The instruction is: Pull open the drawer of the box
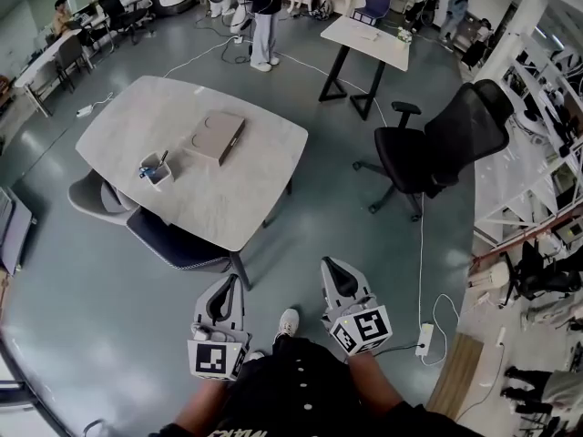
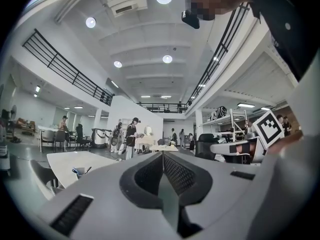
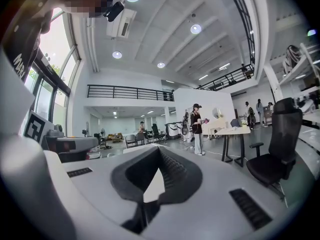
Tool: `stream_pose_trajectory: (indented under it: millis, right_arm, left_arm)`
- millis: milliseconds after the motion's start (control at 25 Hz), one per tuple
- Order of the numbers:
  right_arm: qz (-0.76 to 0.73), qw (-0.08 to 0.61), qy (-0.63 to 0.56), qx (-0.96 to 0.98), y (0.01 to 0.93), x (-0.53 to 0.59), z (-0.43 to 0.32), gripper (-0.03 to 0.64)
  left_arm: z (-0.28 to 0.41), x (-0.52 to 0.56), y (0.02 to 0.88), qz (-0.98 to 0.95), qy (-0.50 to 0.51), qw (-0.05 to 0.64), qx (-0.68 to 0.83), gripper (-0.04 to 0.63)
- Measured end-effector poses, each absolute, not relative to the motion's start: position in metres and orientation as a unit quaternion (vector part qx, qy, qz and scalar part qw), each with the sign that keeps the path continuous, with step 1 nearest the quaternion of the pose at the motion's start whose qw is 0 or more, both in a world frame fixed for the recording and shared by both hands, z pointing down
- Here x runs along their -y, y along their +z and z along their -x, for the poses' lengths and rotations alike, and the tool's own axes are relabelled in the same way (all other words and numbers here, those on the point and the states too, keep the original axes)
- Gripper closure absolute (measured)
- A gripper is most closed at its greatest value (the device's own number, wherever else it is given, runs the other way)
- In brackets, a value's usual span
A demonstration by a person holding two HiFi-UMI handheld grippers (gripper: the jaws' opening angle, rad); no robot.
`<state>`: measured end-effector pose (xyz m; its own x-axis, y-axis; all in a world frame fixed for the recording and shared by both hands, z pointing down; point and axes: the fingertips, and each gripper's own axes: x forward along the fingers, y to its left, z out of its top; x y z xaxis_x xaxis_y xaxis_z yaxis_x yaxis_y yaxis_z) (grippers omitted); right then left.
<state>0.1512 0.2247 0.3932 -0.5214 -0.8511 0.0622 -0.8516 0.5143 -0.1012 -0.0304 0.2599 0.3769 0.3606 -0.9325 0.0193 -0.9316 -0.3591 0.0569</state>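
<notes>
The box (image 1: 219, 137) is a flat beige case lying on the light grey table (image 1: 237, 198), well ahead of me, with its drawer shut as far as I can see. Both grippers hang low near my body, far from the table. My left gripper (image 1: 229, 284) has its jaws pressed together and holds nothing. My right gripper (image 1: 327, 266) is likewise shut and empty. In the left gripper view the shut jaws (image 2: 162, 154) point across the room, with the table (image 2: 70, 160) low at the left. The right gripper view shows its shut jaws (image 3: 159, 151) aimed at the open room.
A small holder with pens (image 1: 157, 168) stands on the table left of the box. Two chairs (image 1: 173, 244) are tucked under the near edge. A black office chair (image 1: 437, 148) stands to the right, a second table (image 1: 369, 39) and a standing person (image 1: 264, 16) beyond.
</notes>
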Motion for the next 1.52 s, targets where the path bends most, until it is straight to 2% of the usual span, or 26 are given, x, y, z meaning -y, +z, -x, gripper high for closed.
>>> stream_pose_trajectory:
  millis: [880,1520]
  right_arm:
    - [-0.458,-0.003,0.078,0.885,0.409,-0.111,-0.200,0.620]
    - [-0.458,0.003,0.081,0.885,0.412,-0.045,-0.194,0.620]
  left_arm:
    - [-0.018,-0.164,0.386,-0.799,0.006,0.029,0.600,0.578]
    - [-0.018,-0.091,0.390,-0.804,0.004,0.034,0.594,0.578]
